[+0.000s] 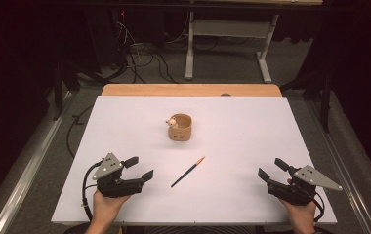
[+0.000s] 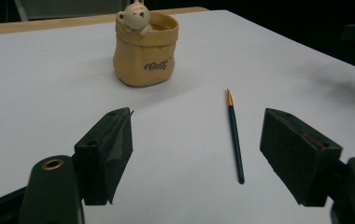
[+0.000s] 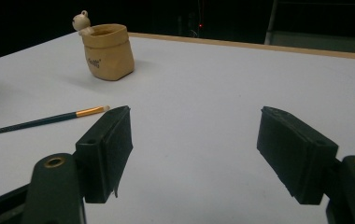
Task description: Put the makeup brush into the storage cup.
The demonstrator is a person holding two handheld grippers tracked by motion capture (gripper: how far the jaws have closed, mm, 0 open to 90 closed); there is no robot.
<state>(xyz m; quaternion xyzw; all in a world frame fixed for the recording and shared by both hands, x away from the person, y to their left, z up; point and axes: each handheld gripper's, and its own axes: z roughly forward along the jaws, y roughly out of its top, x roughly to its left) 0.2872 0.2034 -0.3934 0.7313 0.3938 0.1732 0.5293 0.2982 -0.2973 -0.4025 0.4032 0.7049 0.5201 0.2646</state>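
Note:
A tan sack-shaped cup [image 1: 180, 127] [image 2: 145, 50] [image 3: 108, 51] with a small bear figure on its rim stands upright mid-table. A thin dark brush [image 1: 188, 171] [image 2: 235, 134] [image 3: 47, 119] with a gold ferrule lies flat on the white sheet in front of the cup. My left gripper [image 1: 139, 168] [image 2: 196, 154] rests low at the near left, open, with nothing between its jaws. At the near right my right gripper [image 1: 272, 169] [image 3: 195, 154] is open too and holds nothing. The brush lies between the two grippers, apart from both.
A white sheet [image 1: 232, 126] covers the table, with a wooden edge [image 1: 191, 89] showing at the far side. Beyond it stand a desk frame [image 1: 227, 44] and tangled cables [image 1: 139, 58] on the floor. A person's hands hold both grippers.

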